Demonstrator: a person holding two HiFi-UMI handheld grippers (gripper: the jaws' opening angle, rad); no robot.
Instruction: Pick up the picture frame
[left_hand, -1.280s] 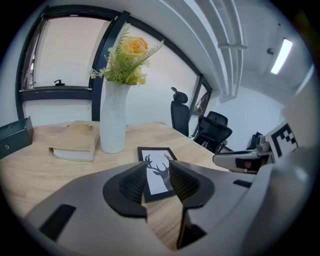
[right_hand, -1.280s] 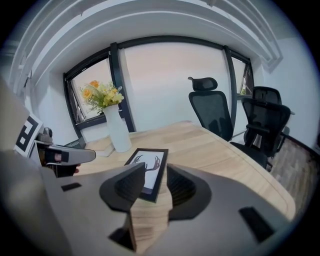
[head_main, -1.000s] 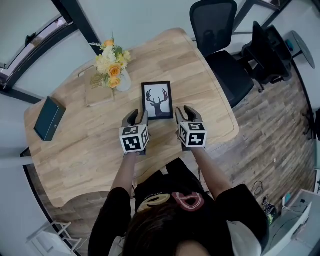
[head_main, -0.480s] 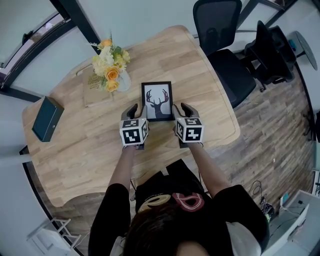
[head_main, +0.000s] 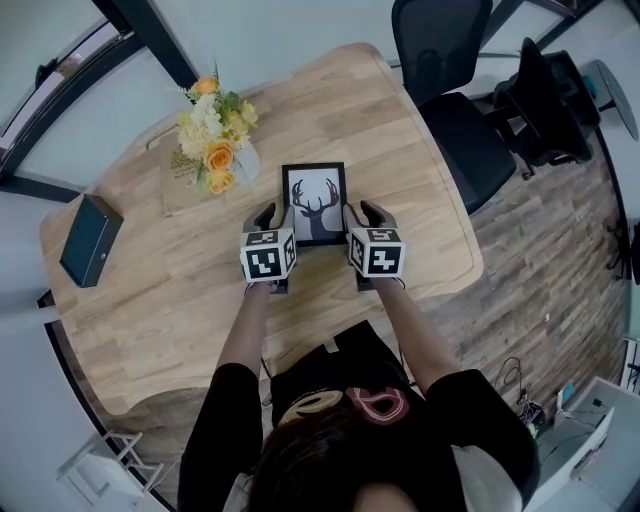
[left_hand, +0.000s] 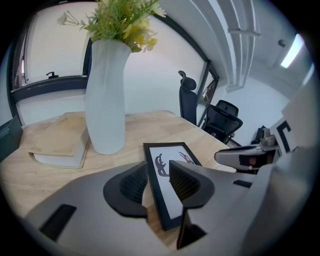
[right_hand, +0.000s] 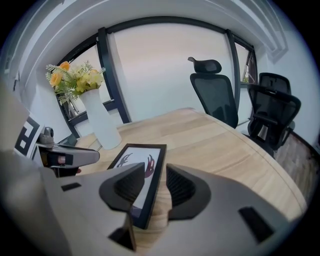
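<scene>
The black-framed picture of a deer's antlered head (head_main: 315, 195) lies flat on the light wooden table (head_main: 400, 160), straight ahead of me at 12 o'clock. My left gripper (left_hand: 157, 171) straddles the frame's left edge near its closest corner. Its jaws stand apart, one outside the frame and one over the print, with a gap on each side. My right gripper (right_hand: 155, 172) does the same on the frame's right edge, also open and not pressing. At 10 o'clock from the frame, a white vase of yellow and orange flowers (head_main: 215, 145) stands by a tan book (head_main: 185, 190). A dark teal box (head_main: 88, 240) sits at 9 o'clock, and a black office chair (head_main: 450, 90) at 2 o'clock.
</scene>
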